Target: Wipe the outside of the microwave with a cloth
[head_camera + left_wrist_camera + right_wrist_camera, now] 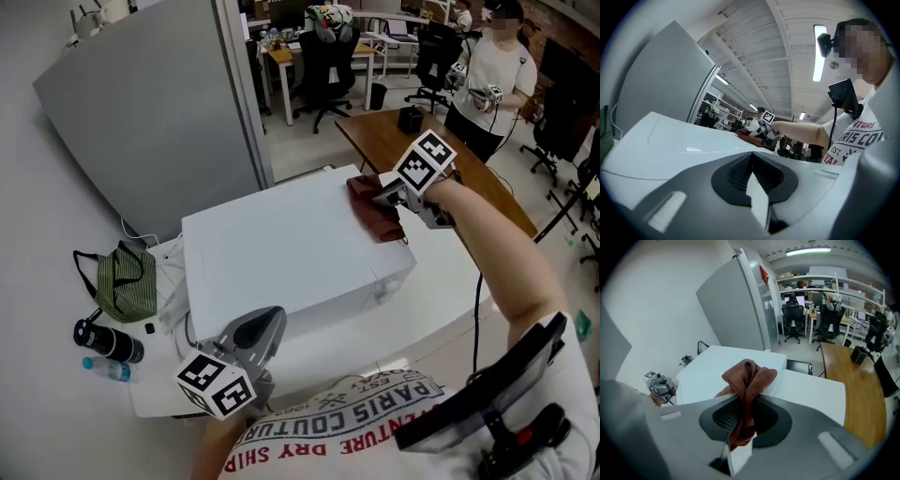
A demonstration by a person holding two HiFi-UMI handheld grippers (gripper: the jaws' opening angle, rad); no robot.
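Note:
The white microwave (281,258) stands on a white table (441,309). A reddish-brown cloth (373,208) lies on its top at the right rear corner, pinched by my right gripper (394,199). In the right gripper view the cloth (746,385) sticks up bunched from between the shut jaws, over the microwave (717,369) top. My left gripper (251,339) rests at the microwave's near front edge, jaws together with nothing between them. In the left gripper view, the microwave top (670,145) stretches away toward the cloth (749,135).
A green striped bag (127,281), a black bottle (108,341) and a small plastic bottle (105,369) lie on the table left of the microwave. A grey fridge (150,112) stands behind. A wooden desk (422,150) and another person (492,84) are beyond.

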